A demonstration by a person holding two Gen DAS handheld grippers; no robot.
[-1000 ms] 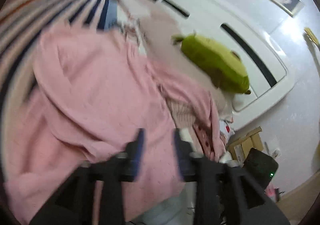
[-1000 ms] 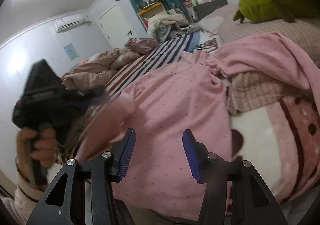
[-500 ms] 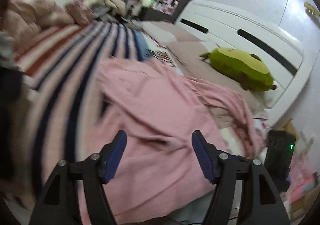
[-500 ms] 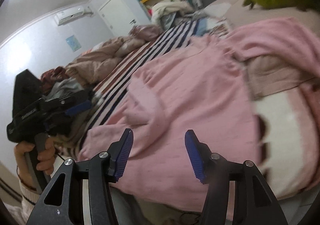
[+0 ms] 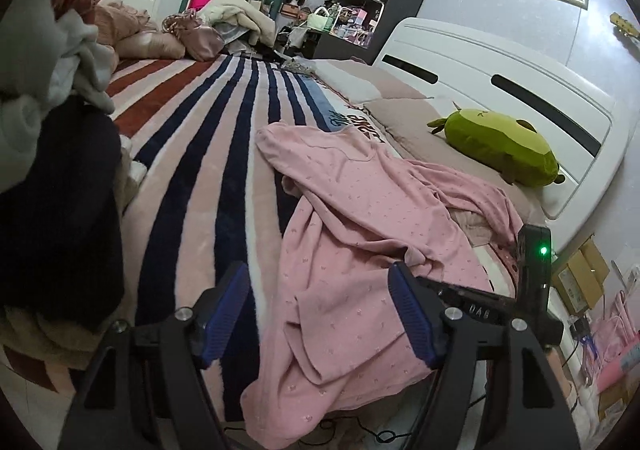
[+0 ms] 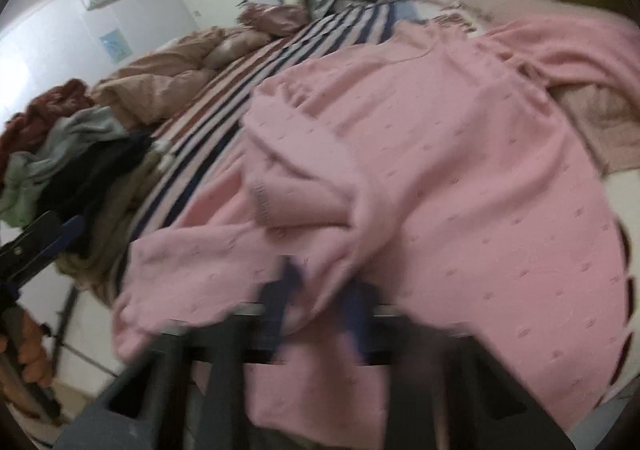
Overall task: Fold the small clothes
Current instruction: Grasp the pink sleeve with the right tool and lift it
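step: gripping near hem of pink top (image 6: 440, 154) | right tongs (image 6: 320, 306) clamped on hem | left tongs (image 5: 320, 314) wide, empty | next: seize left hem, fold far

Right gripper (image 5: 476, 312) body: I read "DAB" in pale letters.
Blanket (image 5: 352, 122) print: I see large dark lettering beside the pink top's collar, partly covered, not legible.
Pink cuff (image 6: 262, 202): small marks, too blurred.

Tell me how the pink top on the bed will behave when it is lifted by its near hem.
The pink top is creased and draped over the bed edge, so it will probably sag limply. It looks thin, likely light. Its sleeve lies folded across, so it may drop open.
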